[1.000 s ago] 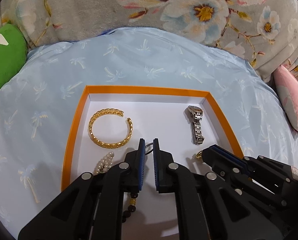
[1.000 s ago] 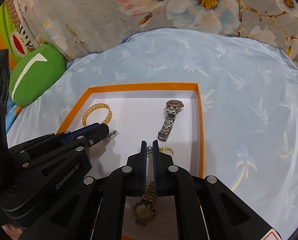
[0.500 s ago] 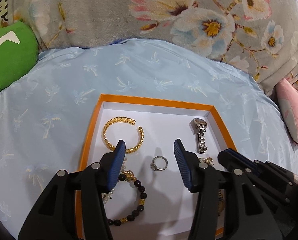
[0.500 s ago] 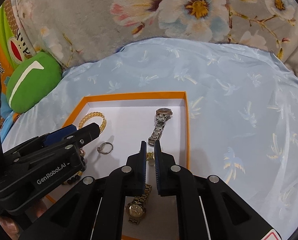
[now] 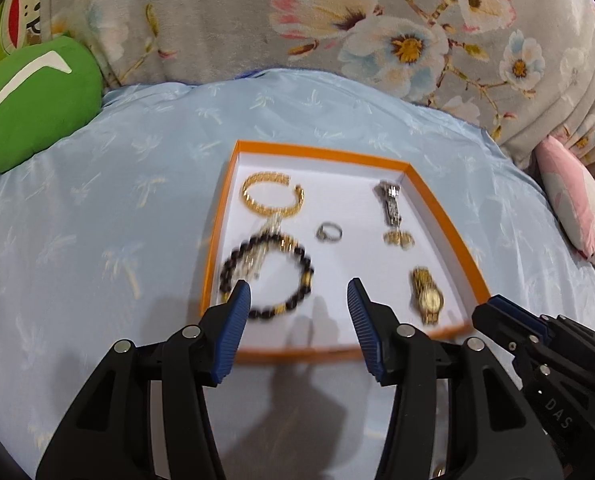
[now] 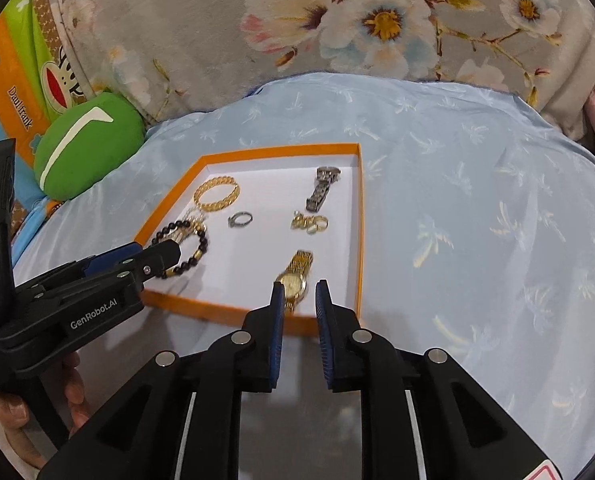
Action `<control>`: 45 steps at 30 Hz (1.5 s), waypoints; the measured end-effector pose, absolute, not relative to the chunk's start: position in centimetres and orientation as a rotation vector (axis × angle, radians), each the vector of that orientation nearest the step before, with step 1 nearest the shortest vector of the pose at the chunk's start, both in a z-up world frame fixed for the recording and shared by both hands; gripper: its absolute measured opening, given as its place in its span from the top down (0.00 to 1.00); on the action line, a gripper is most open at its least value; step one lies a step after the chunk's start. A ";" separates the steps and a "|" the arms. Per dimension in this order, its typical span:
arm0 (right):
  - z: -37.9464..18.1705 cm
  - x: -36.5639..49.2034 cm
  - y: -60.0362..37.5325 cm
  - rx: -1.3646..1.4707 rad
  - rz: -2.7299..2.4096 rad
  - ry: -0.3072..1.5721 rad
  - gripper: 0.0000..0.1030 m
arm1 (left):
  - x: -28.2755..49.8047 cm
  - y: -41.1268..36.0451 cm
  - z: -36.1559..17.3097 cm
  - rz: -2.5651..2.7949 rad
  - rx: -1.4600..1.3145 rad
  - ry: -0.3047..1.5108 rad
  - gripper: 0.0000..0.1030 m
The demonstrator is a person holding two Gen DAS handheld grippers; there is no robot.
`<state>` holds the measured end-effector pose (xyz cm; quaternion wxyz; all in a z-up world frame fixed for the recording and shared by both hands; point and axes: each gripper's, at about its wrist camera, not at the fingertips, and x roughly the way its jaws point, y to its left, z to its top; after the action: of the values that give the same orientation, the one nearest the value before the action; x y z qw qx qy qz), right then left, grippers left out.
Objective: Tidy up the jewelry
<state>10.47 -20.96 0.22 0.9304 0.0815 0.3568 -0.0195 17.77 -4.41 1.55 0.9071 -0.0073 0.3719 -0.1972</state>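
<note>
Two grippers hang over the near edge of an orange-rimmed tray (image 5: 222, 216) that lies on a pale blue palm-print cloth (image 5: 97, 208). The left gripper (image 5: 298, 292) has its jaws spread wide with nothing between the blue pads; they have just been opening. Just beyond its left fingertip lies a black bead bracelet (image 5: 265, 276) with a pearl piece (image 5: 257, 256) overlapping it, and farther ahead a gold cuff bangle (image 5: 271, 199). Straight ahead of the gap a small silver ring (image 5: 329, 232) rests on the white floor. Ahead and to its right lie a pair of gold earrings (image 5: 398, 238), with a silver watch (image 5: 389, 202) beyond them.

The right gripper (image 6: 299, 290) has its jaws parted only a little, having just been opening, and grips nothing. A gold watch (image 6: 295, 276) lies in the tray immediately beyond its fingertips, seen partly through the gap. Part of a hand (image 6: 73, 396) shows below the left gripper in the right wrist view. A green cushion (image 6: 85, 148) sits far off to the left.
</note>
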 end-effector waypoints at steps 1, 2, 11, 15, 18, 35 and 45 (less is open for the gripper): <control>0.0 9.6 -20.6 0.164 -0.040 0.736 0.84 | 17.0 -4.3 1.6 -0.407 -0.003 0.753 0.53; -0.2 8.8 -20.4 0.164 -0.037 0.743 0.84 | 16.0 -4.4 1.7 -0.400 0.026 0.734 0.53; -1.7 3.7 -18.3 0.174 0.024 0.780 0.78 | 11.0 -3.5 1.7 -0.369 0.067 0.713 0.51; -2.0 2.3 -17.2 0.172 0.047 0.782 0.71 | 10.0 -2.5 1.3 -0.356 0.038 0.741 0.51; -2.0 2.3 -16.7 0.162 0.047 0.785 0.69 | 9.5 -1.9 1.2 -0.343 0.024 0.744 0.49; -2.8 3.8 -16.1 0.147 0.018 0.844 0.77 | 9.6 -1.5 0.9 -0.334 0.012 0.763 0.47; -2.5 3.5 -16.3 0.132 -0.002 0.828 0.82 | 9.6 -1.8 0.7 -0.341 0.021 0.769 0.44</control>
<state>3.49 -16.32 -2.48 0.9134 0.0639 0.4020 -0.0011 9.60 -1.78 0.74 0.9127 0.0100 0.3734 -0.1655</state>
